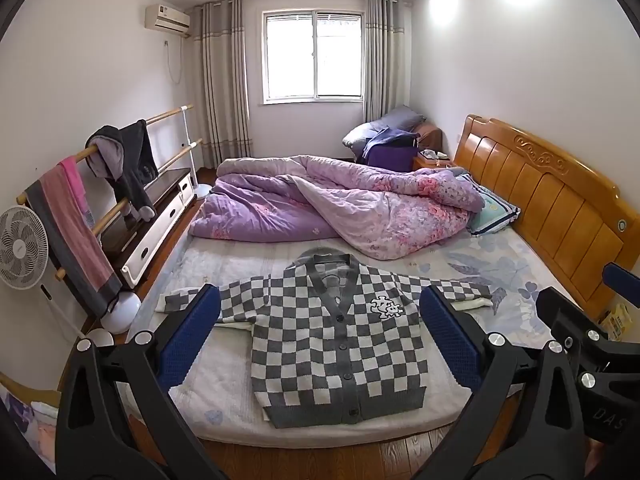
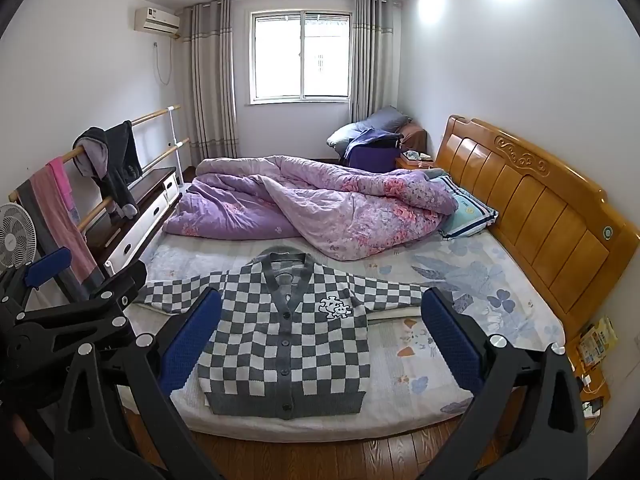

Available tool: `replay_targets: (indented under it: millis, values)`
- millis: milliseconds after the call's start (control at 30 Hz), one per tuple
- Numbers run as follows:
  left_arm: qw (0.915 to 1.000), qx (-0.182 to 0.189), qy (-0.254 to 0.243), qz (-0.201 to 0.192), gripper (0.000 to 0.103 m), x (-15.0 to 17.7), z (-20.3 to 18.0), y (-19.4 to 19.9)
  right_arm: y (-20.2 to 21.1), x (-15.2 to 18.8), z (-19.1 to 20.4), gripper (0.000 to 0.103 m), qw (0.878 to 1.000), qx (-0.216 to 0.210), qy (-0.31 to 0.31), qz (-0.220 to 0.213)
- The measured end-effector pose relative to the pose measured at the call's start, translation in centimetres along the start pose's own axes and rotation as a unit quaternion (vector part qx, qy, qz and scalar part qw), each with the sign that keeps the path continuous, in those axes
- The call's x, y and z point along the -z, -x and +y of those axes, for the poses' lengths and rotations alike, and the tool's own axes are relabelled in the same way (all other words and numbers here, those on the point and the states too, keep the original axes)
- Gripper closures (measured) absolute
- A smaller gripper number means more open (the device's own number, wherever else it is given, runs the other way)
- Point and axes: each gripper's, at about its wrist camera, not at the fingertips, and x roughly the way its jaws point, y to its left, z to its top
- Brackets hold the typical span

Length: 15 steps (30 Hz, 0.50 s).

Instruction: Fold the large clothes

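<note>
bed: wooden-headboard bed (image 1: 540,200) with a floral sheet, takes up most of both views, headboard off to the right

quilt: purple floral quilt (image 1: 340,204) bunched up across the far half of the mattress

cardigan: grey and white checkered cardigan (image 1: 340,344) lying flat and buttoned on the near half of the bed, front side up. Collar points away toward the quilt, hem sits at the near mattress edge, so the body runs near-to-far. Sleeves are spread out left and right, so its long axis goes across the bed

left gripper: left gripper (image 1: 320,340) held up off the bed in front of the near edge, blue-padded fingers spread wide, nothing between them

right gripper: right gripper (image 2: 320,340) same deal, fingers wide apart and holding nothing, just beside the left one
</note>
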Motion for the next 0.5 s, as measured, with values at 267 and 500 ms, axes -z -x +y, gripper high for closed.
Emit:
replay_targets:
  millis: [267,500]
  values:
    - [1.0000,0.001,0.003,0.002,0.004,1.1,0.1,-0.8,-0.3,-0.1,0.2,0.007,1.000,0.001,0.001,0.000]
    - [1.0000,0.003,0.003,0.004,0.004,1.2,0.2,-0.9,-0.4,-0.1,0.3,0.007,1.000,0.001,0.001,0.001]
